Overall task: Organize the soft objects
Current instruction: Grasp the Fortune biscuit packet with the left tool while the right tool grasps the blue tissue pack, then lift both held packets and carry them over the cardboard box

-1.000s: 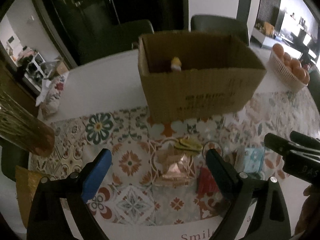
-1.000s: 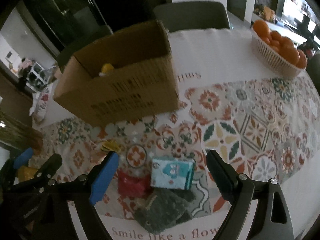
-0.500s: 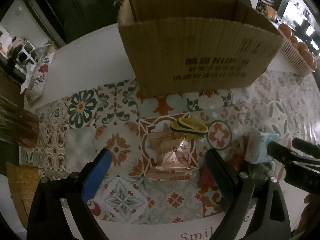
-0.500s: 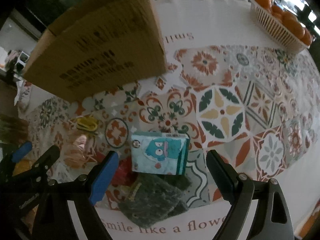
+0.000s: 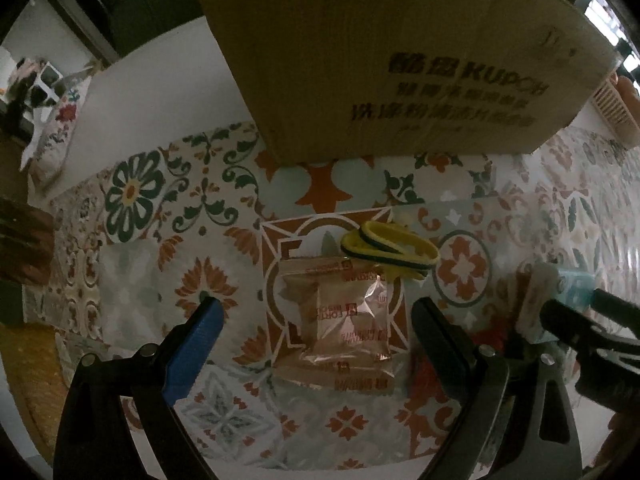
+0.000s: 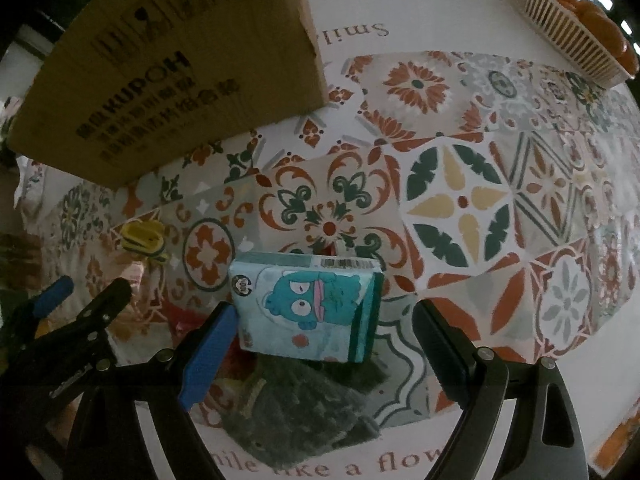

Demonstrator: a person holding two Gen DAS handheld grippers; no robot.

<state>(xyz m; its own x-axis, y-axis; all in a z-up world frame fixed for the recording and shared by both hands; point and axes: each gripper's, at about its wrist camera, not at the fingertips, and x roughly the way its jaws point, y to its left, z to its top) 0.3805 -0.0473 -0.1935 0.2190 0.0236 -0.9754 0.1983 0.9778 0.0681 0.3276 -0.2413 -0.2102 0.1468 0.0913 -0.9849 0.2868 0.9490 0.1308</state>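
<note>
Two pairs of tongs over a tiled-pattern tablecloth [image 6: 460, 200], both pointing down. Left gripper [image 5: 316, 328], lower centre of the left wrist view: jaws wide, one blue finger [image 5: 196, 344] and one black, nothing touched. Between them, a clear snack packet [image 5: 340, 332] flat on the cloth, red print on its wrapper. Just above the packet, touching its upper right corner, a yellow and dark green looped band [image 5: 390, 250]. Filling the top of that view, a brown cardboard box [image 5: 400, 60] with dark printed lettering. At the right edge, partly hidden behind the black finger, something red [image 5: 428, 372], blurred.

Right gripper [image 6: 326, 344], lower centre of the right wrist view: jaws wide, gripping nothing. Between the fingers, a pale blue tissue pack [image 6: 308, 306] with a teal cartoon face, tilted, its left edge just beside the blue finger; contact not clear. Under the pack's lower edge, a dark grey fuzzy cloth [image 6: 296, 408]. Upper right corner of that view, a white slatted basket [image 6: 560, 36] of oranges [image 6: 596, 16]. Upper left, the same box. Lower left, the other tongs.
</note>
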